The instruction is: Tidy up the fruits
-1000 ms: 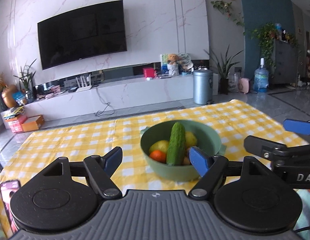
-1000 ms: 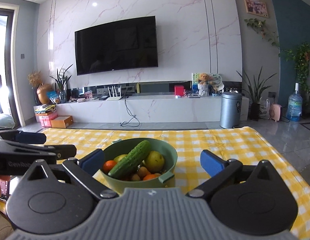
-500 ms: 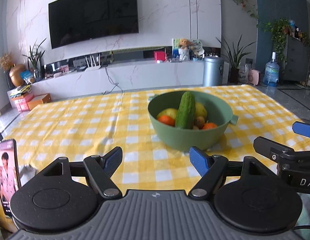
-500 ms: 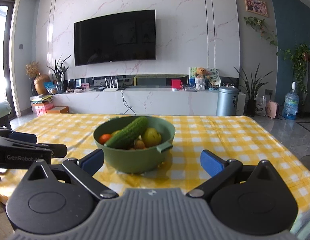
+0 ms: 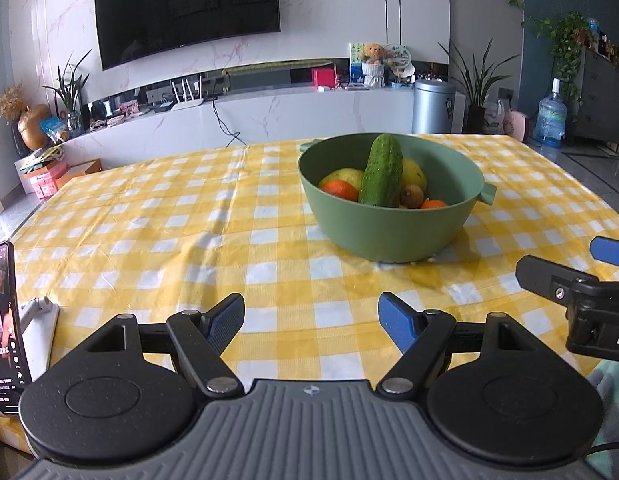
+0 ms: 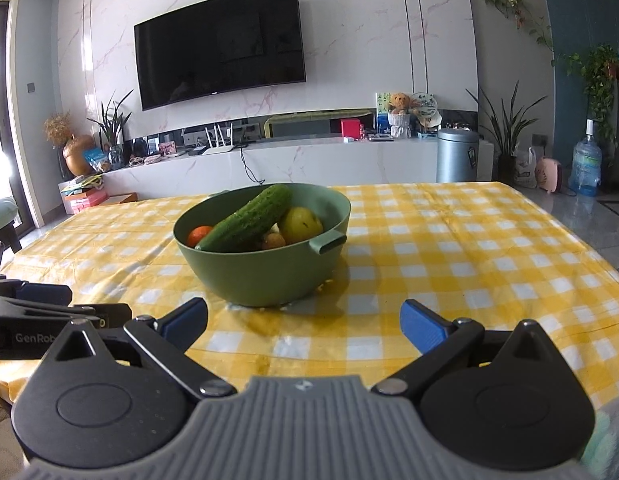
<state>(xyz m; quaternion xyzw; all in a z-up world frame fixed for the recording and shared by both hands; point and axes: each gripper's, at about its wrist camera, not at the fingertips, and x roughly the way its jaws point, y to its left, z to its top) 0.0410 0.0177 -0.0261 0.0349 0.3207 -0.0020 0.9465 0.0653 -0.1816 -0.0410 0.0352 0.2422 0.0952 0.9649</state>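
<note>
A round green plastic bowl (image 5: pixel 393 216) with small side handles stood on the table covered by a yellow-and-white checked cloth (image 5: pixel 197 236), set toward the far right part of the cloth as the left wrist camera saw it, well in from every edge. Inside it a long, bumpy green cucumber (image 5: pixel 381 176) leaned up against the rim, its upper end rising above the bowl's edge. Beside the cucumber lay an orange tangerine (image 5: pixel 340 190), a yellow-green pear-like fruit (image 6: pixel 300 224) and a small brown round fruit (image 5: pixel 413 196); a second orange piece (image 5: pixel 432 204) showed at the near wall of the bowl.

The left gripper (image 5: pixel 311 318) hung over the near edge of the table, its blue-padded fingers spread wide apart with nothing between them, well short of the bowl. The right gripper (image 6: pixel 303 322) was likewise at the near edge, its jaws spread wide and empty, the bowl ahead and slightly to the left of its centre line. Each gripper showed at the side of the other's view.

At the near left corner of the table a smartphone (image 5: pixel 3 328) stood upright on a white stand (image 5: pixel 37 320), its screen lit. Beyond the table a large black television (image 6: pixel 219 44) hung on a marble wall above a long white cabinet (image 6: pixel 309 164).
</note>
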